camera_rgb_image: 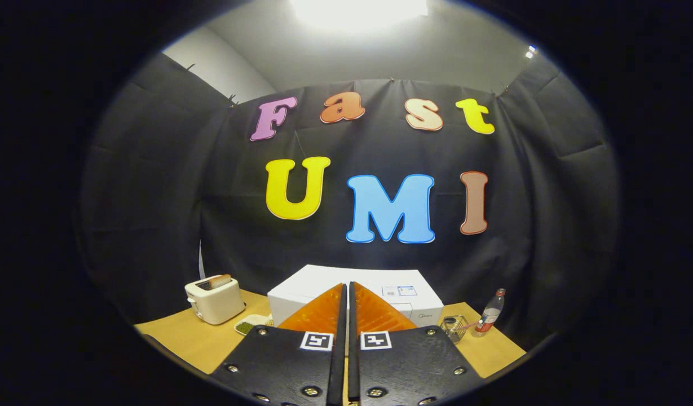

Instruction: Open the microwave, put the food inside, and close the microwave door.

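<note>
1. Your tongs [347, 293] are clenched: the two fingers lie side by side with only a thin slit between them, and nothing is held between them.
2. Each finger mount carries one square black-and-white marker [317, 340], so you have two markers in all, one on either side of the slit.
3. Just beyond the fingertips stands one white box-shaped microwave [323, 285] on the wooden table [188, 338]. You see its flat top, with two small labels [398, 291] near the far right part of it. The fingers cover the middle of its front, so you cannot tell how the door stands.
4. To the left of the microwave, well apart from the fingers, stands one cream-coloured toaster [215, 300] with one slice of bread [217, 281] sticking up out of its slot.
5. Between the toaster and the microwave lies one small pale plate [250, 323] holding green food [245, 327]. It rests on the table, just beside the microwave's left lower corner.
6. To the right of the microwave you have one small clear glass [451, 327] with a thin pink stick leaning across it.
7. Just beside that glass, further right, stands one upright clear plastic bottle with a red cap and a red label [491, 313].
</note>
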A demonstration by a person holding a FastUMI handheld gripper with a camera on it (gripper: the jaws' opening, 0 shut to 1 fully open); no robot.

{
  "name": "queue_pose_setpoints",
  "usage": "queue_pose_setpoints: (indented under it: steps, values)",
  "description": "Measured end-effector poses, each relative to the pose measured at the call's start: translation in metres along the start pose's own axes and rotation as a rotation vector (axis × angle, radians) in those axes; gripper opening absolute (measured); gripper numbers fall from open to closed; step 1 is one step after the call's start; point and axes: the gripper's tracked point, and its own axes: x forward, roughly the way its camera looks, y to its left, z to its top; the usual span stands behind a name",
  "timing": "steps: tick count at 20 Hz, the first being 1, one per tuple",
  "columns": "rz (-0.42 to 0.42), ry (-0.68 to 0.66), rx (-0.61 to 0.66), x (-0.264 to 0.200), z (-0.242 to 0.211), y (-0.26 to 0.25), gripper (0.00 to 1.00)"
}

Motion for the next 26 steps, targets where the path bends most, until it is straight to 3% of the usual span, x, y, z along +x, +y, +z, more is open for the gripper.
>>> queue_pose_setpoints:
  steps: [4,8,10,11,14,26]
  values:
    - [-0.089,-0.039,-0.033,-0.008,0.029,-0.016,0.03]
    - [-0.085,-0.010,-0.051,-0.008,0.024,-0.011,0.09]
    - [-0.084,0.019,-0.067,-0.007,0.016,-0.009,0.70]
    - [-0.079,0.020,-0.062,-0.005,0.016,-0.008,0.78]
    - [-0.090,-0.012,-0.019,-0.003,0.025,-0.012,0.82]
    - [-0.096,-0.036,0.010,-0.001,0.025,-0.021,0.82]
